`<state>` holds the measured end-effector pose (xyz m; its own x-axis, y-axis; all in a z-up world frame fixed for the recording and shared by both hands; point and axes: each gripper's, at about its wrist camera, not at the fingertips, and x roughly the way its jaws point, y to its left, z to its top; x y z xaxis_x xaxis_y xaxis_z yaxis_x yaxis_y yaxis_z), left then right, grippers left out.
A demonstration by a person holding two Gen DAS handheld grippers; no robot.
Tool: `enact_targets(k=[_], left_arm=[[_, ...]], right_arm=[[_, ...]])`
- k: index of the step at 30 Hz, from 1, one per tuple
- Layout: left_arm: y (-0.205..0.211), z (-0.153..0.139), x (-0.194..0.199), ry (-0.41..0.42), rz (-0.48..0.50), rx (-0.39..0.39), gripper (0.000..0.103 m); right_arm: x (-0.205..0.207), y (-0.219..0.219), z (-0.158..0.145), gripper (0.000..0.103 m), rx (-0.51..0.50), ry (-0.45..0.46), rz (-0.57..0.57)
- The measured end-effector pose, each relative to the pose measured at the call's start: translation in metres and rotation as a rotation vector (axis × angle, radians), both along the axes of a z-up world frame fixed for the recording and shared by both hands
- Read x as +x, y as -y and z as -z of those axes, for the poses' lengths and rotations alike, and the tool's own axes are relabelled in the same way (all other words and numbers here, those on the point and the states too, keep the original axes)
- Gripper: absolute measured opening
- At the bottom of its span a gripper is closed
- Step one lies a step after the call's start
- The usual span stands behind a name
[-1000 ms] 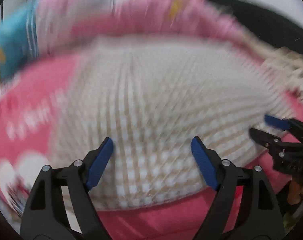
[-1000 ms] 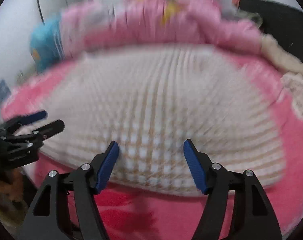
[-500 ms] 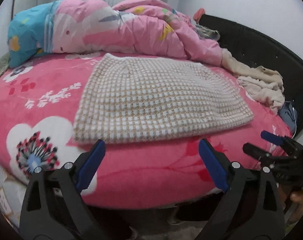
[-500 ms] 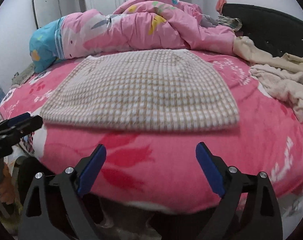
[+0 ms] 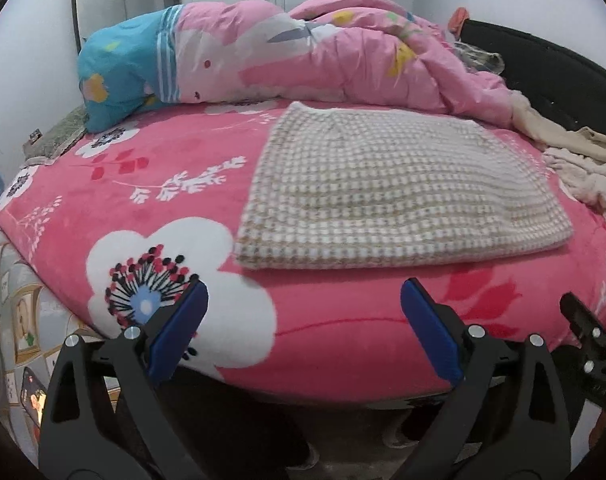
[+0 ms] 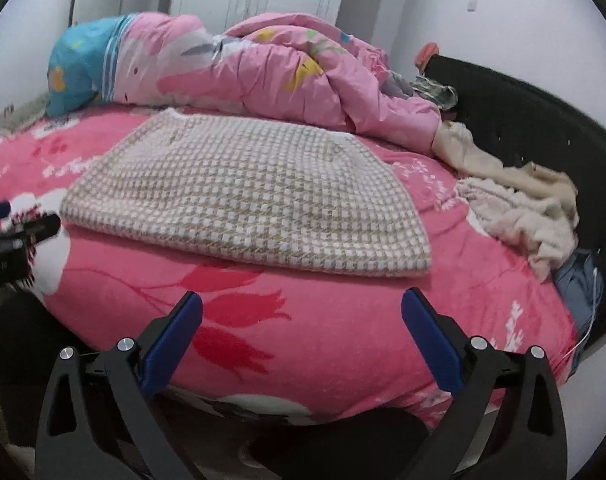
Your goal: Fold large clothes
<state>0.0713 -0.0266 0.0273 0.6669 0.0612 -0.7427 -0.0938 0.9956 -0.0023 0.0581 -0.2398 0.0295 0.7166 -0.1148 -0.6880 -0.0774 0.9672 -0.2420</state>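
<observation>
A beige-and-white checked knit garment (image 5: 395, 192) lies folded flat on the pink flowered bed cover (image 5: 163, 200); it also shows in the right wrist view (image 6: 247, 196). My left gripper (image 5: 303, 320) is open and empty, held off the bed's near edge, short of the garment. My right gripper (image 6: 302, 328) is open and empty, also off the near edge. Each gripper shows at the side of the other's view: the right one (image 5: 595, 344), the left one (image 6: 19, 232).
A bunched pink quilt (image 5: 323, 56) and a blue pillow (image 5: 119, 76) lie along the far side. Cream clothes (image 6: 515, 204) are piled at the right by the black headboard (image 6: 523, 112). A blue item (image 6: 579, 284) hangs at the right edge.
Both grippers have pulled back from over the checked garment to beyond the bed's near edge. The garment stays flat on the bed, and the views have gone from blurred to sharp.
</observation>
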Motion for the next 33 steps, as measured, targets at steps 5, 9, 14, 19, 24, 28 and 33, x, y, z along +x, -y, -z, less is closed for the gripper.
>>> enact_targets(k=[5,9,14,19,24,28,33], left_arm=[[0.000,-0.002,0.005,0.008,-0.015,0.063,0.094],[0.004,-0.003,0.009,0.010,-0.010,0.060,0.094],[0.008,-0.001,0.014,-0.010,-0.016,0.036,0.094],[0.010,0.004,0.019,-0.049,-0.026,0.002,0.094],[0.008,0.008,0.021,-0.070,-0.034,-0.034,0.094],[0.007,0.011,0.021,-0.084,-0.030,-0.055,0.094],[0.011,0.014,0.022,-0.105,-0.013,-0.078,0.094]], right_arm=[[0.007,-0.007,0.002,0.097,0.032,-0.015,0.000],[0.014,-0.002,-0.001,0.097,0.101,-0.031,0.004],[0.020,0.002,-0.002,0.097,0.125,-0.053,0.016],[0.025,0.008,0.001,0.097,0.161,-0.084,0.020],[0.025,0.007,0.002,0.097,0.165,-0.092,0.014],[0.027,0.006,0.004,0.097,0.173,-0.104,0.011],[0.025,0.006,0.005,0.097,0.178,-0.110,0.019]])
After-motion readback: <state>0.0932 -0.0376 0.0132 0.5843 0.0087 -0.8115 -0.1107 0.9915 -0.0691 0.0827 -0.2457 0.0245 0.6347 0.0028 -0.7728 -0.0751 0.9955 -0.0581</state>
